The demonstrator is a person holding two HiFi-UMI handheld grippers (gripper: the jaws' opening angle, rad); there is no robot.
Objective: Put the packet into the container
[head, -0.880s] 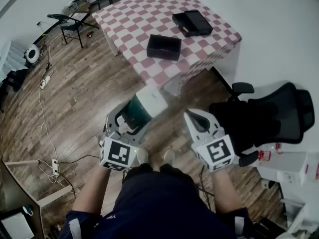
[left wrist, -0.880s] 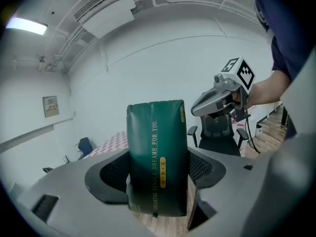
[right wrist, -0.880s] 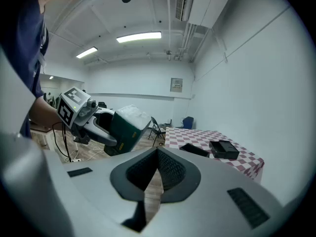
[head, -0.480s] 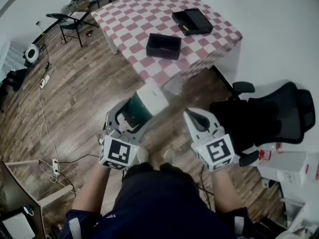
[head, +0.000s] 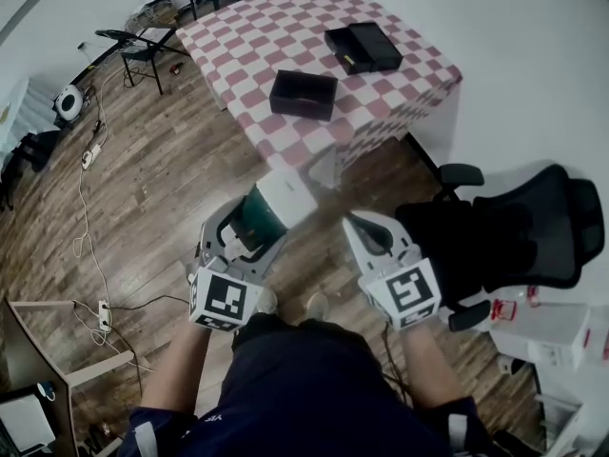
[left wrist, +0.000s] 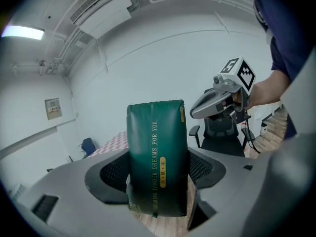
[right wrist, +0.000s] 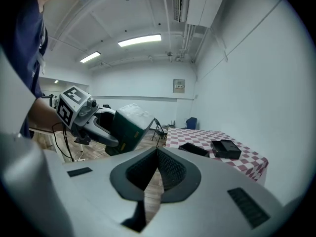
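A dark green packet (head: 273, 208) with a white top sits between the jaws of my left gripper (head: 253, 228), which is shut on it. The left gripper view shows the packet (left wrist: 158, 157) upright between the two black pads, gold print down its face. My right gripper (head: 359, 227) hangs beside it, shut with nothing in it; its pads (right wrist: 165, 169) meet. An open black container (head: 304, 94) stands on the pink-and-white checked table (head: 276, 27) ahead, well away from both grippers. In the right gripper view the packet (right wrist: 129, 125) shows at the left, the container (right wrist: 193, 149) at the right.
A second black box (head: 363, 47) lies farther back on the table. A black office chair (head: 519, 231) stands at the right. Cables and a power strip (head: 105, 320) trail over the wooden floor at the left, and a folding chair (head: 143, 50) stands behind the table's left corner.
The table and floor have shifted a little in the head view as the person moves. Both grippers keep their pose, and the packet stays in the left one.
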